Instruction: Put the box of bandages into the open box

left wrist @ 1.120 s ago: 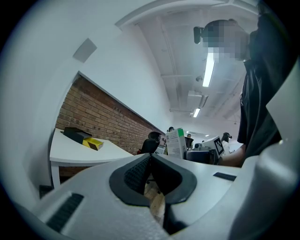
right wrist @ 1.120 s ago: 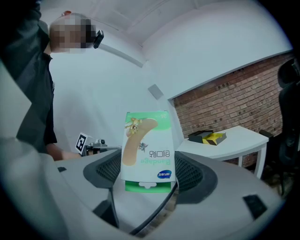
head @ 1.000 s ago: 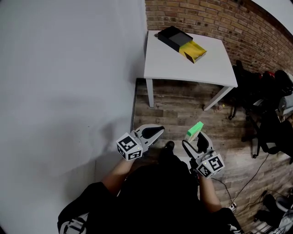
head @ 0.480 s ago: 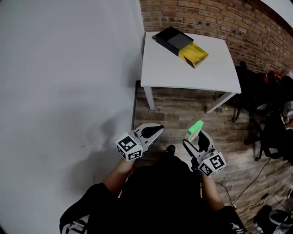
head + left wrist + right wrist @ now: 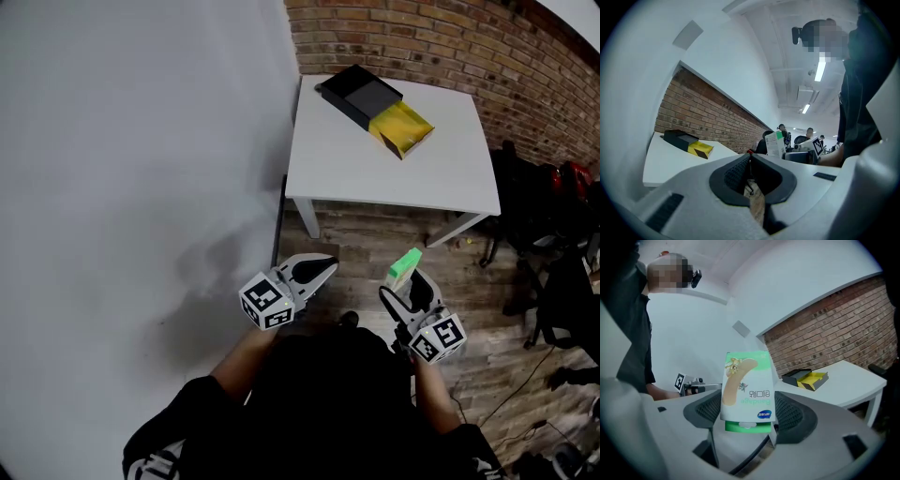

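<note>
Head view: you hold your right tool [image 5: 409, 289] low over the wood floor [image 5: 375, 230], pinching the box of bandages [image 5: 404, 266]. It is well short of the white desk [image 5: 394, 164], where the open box [image 5: 375, 103] lies near the brick wall [image 5: 422, 47]. Your left tool [image 5: 323, 269] sits alongside. Left gripper view: its jaws are pressed together with nothing between them. Right gripper view: the jaws clamp the box of bandages by its lower part, its print upside down.
</note>
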### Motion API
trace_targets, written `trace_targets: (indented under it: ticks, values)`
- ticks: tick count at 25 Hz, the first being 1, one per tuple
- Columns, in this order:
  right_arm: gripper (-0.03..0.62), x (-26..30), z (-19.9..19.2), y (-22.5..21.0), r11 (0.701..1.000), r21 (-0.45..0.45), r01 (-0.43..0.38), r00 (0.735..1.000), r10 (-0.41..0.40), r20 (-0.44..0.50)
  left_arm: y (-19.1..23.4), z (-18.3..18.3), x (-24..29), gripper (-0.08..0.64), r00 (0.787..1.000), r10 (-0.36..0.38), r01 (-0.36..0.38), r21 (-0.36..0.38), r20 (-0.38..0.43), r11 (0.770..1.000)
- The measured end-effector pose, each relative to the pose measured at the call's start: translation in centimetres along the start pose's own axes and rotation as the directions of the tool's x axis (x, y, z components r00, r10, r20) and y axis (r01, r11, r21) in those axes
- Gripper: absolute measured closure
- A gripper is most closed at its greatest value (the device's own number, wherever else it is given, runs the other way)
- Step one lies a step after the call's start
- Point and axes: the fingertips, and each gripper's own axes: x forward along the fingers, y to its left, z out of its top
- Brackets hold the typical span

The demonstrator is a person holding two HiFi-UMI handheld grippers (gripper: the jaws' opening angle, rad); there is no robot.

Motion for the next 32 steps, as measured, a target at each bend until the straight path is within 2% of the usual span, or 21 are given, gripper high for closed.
trace_targets:
  ticks: [7, 18, 32]
  values:
    - [0.241, 1.1, 0.9, -3.0, 1.0, 0.017, 0.012, 1.0, -0.012, 0.022, 1.2, 0.1, 2.2, 0.543, 1.0, -0.008, 0.008, 0.002, -0.03, 1.0]
    - [0.241, 1.8, 0.2, -4.1, 0.999, 0.037, 0.027, 1.0, -0.027, 0.015, 1.8, -1.1, 3.4, 0.543, 0.998, -0.029, 0.028, -0.026, -0.053, 0.999]
    - [0.242, 6.1, 1.9, -10.4, 0.994, 0.039, 0.103, 0.995, -0.103, 0.01, 9.2, 0.7, 9.3, 0.542, 0.994, -0.097, 0.095, -0.031, -0.055, 0.995]
